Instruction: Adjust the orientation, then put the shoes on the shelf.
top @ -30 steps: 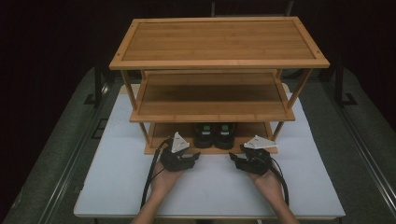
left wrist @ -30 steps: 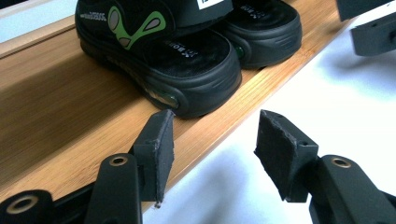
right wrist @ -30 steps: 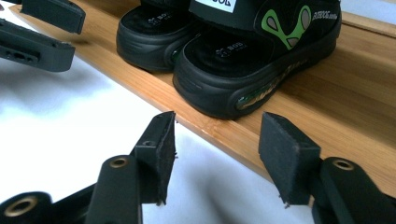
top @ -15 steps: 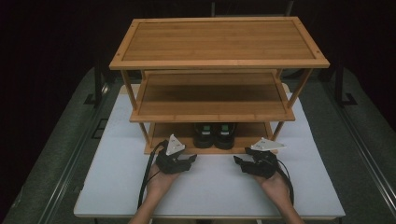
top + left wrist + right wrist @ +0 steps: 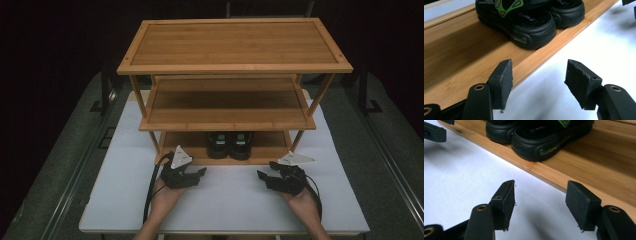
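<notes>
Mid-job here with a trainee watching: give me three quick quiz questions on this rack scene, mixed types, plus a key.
1. True or false: the sandals sit on the rack's top shelf.
2. Are the left hand-held gripper and right hand-held gripper open or shut?
3. The table top is: A white, B red, C green.

Key: 1 false, they are on the bottom shelf; 2 both open, holding nothing; 3 A.

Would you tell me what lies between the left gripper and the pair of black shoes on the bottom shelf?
Between the left gripper and the black shoes lie bare white table top and the bottom shelf front edge, seen in the left gripper view.
</notes>
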The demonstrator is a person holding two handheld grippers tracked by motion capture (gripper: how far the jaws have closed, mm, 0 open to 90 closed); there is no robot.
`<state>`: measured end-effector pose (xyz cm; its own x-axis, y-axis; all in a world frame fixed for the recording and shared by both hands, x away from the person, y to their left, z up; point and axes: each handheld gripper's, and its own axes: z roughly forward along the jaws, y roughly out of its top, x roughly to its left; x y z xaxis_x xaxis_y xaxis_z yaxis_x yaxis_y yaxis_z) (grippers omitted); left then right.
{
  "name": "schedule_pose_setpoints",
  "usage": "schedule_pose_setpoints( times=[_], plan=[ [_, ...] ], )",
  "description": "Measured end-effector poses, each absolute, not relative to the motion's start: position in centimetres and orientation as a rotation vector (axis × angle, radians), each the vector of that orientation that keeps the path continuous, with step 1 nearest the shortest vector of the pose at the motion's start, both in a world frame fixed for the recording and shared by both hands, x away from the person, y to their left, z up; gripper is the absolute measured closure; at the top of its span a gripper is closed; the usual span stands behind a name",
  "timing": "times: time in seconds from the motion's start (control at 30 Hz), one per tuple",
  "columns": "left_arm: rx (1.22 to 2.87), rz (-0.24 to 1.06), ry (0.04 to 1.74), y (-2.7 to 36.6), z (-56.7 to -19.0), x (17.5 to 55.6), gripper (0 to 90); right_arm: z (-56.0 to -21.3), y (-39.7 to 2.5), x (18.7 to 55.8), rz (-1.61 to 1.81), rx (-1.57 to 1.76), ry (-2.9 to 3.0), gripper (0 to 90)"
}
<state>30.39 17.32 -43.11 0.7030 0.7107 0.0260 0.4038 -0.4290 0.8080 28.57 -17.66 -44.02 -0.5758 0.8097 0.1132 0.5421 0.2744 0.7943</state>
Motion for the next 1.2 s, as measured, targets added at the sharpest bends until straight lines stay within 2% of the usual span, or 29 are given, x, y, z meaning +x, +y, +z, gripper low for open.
schedule_pose_setpoints(
  times=[1.2],
  plan=[
    [2.055, 0.478, 0.855, 20.9, -42.3, 28.8, 34.1, -43.6, -22.0, 25.4, 1.236, 1.255, 2.195, 36.2]
  ],
)
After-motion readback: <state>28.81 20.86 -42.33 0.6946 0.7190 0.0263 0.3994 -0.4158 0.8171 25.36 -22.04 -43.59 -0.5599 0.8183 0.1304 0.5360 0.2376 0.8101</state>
